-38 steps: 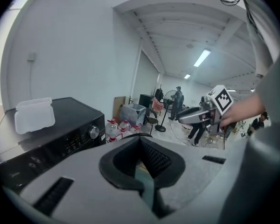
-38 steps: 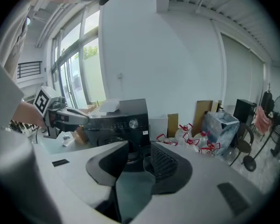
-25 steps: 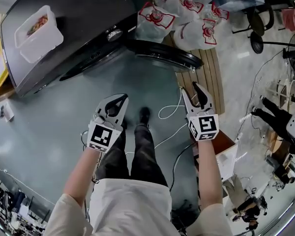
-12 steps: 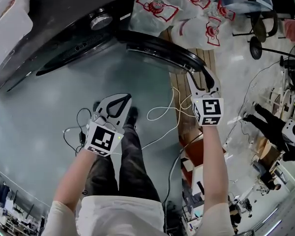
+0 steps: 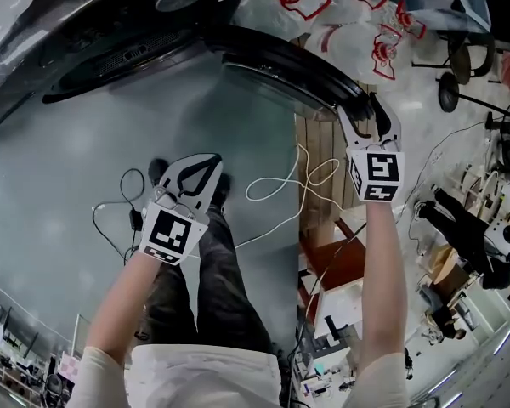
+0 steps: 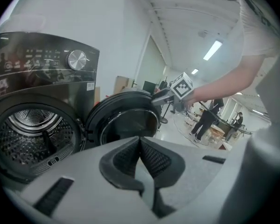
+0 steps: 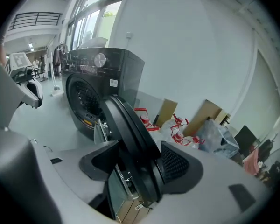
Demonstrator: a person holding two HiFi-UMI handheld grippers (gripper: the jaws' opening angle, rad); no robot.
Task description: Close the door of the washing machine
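Facing the dark washing machine (image 5: 110, 24), whose round door (image 5: 280, 62) hangs wide open, the right gripper (image 5: 364, 113) straddles the door's rim, jaws just spread wide. The left gripper (image 5: 211, 160) is pinched closed, empty. The front sticker (image 6: 88, 85) is too small to read.

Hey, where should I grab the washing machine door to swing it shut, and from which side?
Take the door by its free outer rim, opposite the hinge. It stands swung wide open, so come straight at its thin edge, one jaw either side. The right gripper, jaws just opened, straddles it.
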